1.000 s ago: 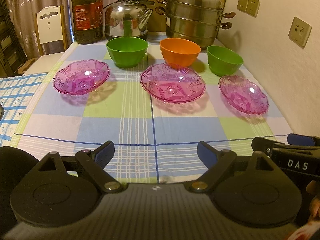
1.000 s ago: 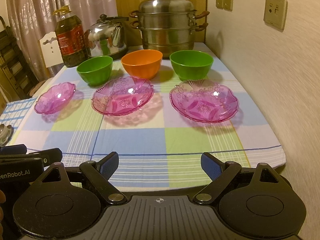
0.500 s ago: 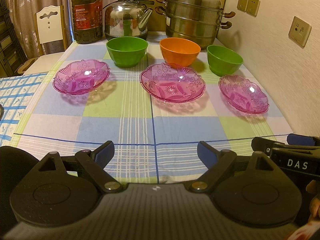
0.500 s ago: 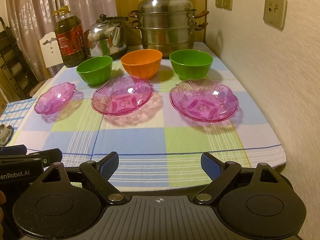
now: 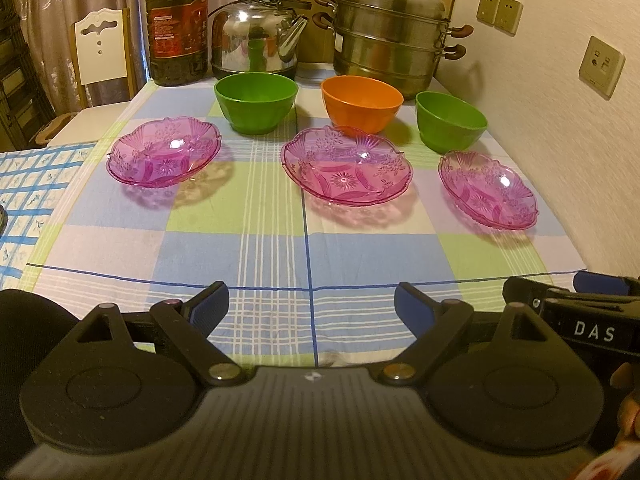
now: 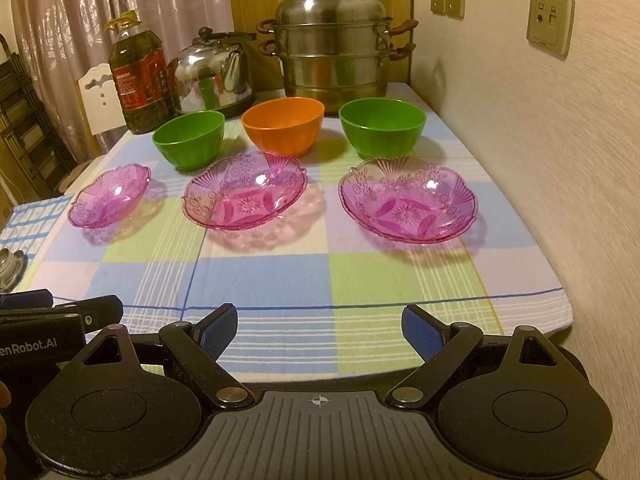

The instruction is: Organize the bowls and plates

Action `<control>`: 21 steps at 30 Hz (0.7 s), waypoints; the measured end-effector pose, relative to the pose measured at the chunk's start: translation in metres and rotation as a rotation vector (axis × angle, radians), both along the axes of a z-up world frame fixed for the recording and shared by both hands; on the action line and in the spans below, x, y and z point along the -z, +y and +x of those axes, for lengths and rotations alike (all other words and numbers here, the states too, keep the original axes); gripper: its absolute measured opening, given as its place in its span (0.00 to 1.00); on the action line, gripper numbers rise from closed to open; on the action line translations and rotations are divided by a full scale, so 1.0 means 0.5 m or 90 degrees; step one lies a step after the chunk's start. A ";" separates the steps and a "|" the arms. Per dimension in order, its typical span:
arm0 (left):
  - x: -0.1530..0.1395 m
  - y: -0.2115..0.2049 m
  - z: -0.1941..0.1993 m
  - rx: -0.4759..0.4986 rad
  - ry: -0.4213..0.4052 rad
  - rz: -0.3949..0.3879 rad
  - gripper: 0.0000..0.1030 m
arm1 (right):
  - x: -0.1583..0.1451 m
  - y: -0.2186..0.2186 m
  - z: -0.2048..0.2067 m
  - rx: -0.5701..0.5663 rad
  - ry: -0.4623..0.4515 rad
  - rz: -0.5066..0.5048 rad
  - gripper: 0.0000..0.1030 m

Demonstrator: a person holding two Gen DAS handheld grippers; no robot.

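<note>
Three pink glass plates sit in a row on the checked tablecloth: left (image 5: pixel 164 152), middle (image 5: pixel 346 165) and right (image 5: pixel 487 189). Behind them stand a green bowl (image 5: pixel 256 102), an orange bowl (image 5: pixel 362 104) and a second green bowl (image 5: pixel 451 120). The right wrist view shows the same plates, left (image 6: pixel 109 194), middle (image 6: pixel 245 195), right (image 6: pixel 408 199), and bowls, green (image 6: pixel 189 139), orange (image 6: pixel 284 125), green (image 6: pixel 382 126). My left gripper (image 5: pixel 311 306) and my right gripper (image 6: pixel 319 326) are both open and empty, at the table's near edge, well short of the plates.
At the back stand an oil bottle (image 5: pixel 177 24), a steel kettle (image 5: pixel 256 42) and a stacked steel steamer pot (image 5: pixel 390 34). A wall (image 6: pixel 540 140) runs along the table's right side. A white chair (image 5: pixel 100 46) and a second blue-checked cloth (image 5: pixel 28 192) are on the left.
Both grippers have tilted or risen very slightly; the dishes sit a touch higher in the left view. Nothing on the table has moved.
</note>
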State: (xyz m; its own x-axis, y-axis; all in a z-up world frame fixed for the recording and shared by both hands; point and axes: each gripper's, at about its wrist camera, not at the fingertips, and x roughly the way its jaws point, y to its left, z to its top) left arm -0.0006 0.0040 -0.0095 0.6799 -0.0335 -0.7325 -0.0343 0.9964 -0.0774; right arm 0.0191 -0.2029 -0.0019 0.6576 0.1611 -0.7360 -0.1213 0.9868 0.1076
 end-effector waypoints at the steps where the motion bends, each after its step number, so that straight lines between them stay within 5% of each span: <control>1: 0.000 0.001 0.000 -0.001 0.000 -0.002 0.86 | 0.000 0.000 0.000 0.000 0.000 0.000 0.87; 21: -0.032 0.153 0.070 -0.090 -0.011 -0.048 0.86 | -0.025 0.089 0.081 -0.057 -0.015 0.044 0.87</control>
State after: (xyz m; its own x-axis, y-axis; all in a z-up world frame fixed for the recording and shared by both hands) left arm 0.0344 0.0805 0.0066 0.6938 0.0096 -0.7201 -0.1724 0.9731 -0.1531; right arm 0.0595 -0.1585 0.0107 0.6549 0.2702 -0.7057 -0.2119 0.9621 0.1717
